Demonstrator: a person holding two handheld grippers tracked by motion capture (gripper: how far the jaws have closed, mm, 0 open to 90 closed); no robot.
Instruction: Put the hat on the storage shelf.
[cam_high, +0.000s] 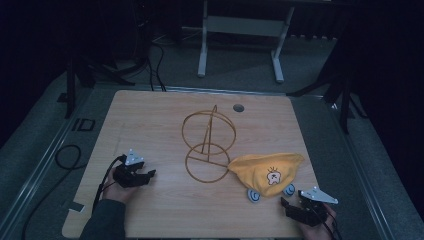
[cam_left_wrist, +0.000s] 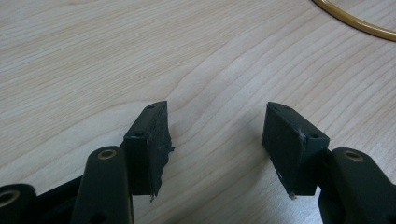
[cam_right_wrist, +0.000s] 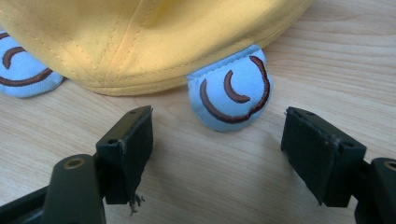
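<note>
Where the bench (cam_high: 165, 210) meets its near right corner, right gripper (cam_high: 289, 203): jaws spread wide, nothing between them, held low and pointed at the cap (cam_high: 265, 170). Right gripper view: pads (cam_right_wrist: 137, 140) either side of bare wood, one blue ear (cam_right_wrist: 231, 93) just ahead and between the jaw lines, not touched.

Cap: yellow cloth, small cartoon face on the front, two pale blue ears with brown curved stitching poking out at its near edge; lies flat on the bench's right half, near the front edge. Second ear (cam_right_wrist: 23, 70) at that view's left, part under the brim.

Wire stand (cam_high: 207, 147): gold hoops and a rod, centre of bench, its lower hoop touching or just beside the cap's left tip.

Left gripper (cam_high: 150, 175): jaws apart, empty, resting near the bench's left front, well apart from the cap. Left gripper view: plain wood between the pads (cam_left_wrist: 154, 140), a curve of gold hoop (cam_left_wrist: 359, 21) at top right
</note>
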